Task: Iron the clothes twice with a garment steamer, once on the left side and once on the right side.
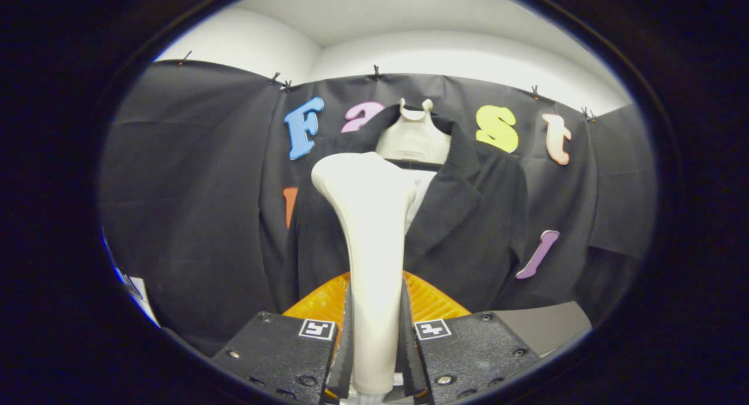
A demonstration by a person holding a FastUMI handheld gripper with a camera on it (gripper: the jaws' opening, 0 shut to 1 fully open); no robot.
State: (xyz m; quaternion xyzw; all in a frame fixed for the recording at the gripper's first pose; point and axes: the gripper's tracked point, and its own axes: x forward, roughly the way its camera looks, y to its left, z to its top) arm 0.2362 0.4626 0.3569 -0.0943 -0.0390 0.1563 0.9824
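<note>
My gripper point(374, 329) is shut on the white garment steamer point(368, 229), its two black fingers point(345, 335) pressing on the handle from both sides. The steamer stands upright between them, its wide head rising in front of the jacket. A black jacket point(468, 229) hangs on a cream-coloured hanger point(414, 137) against the booth's black cloth wall, straight ahead beyond the steamer. The steamer's head covers the jacket's left lapel and part of the white lining at the collar. Whether the head touches the cloth I cannot tell.
An orange ribbed part point(430, 299) sits just behind the fingers, at the steamer's base. A grey surface point(544, 329) lies low to the right below the jacket. White wall and ceiling show above the cloth.
</note>
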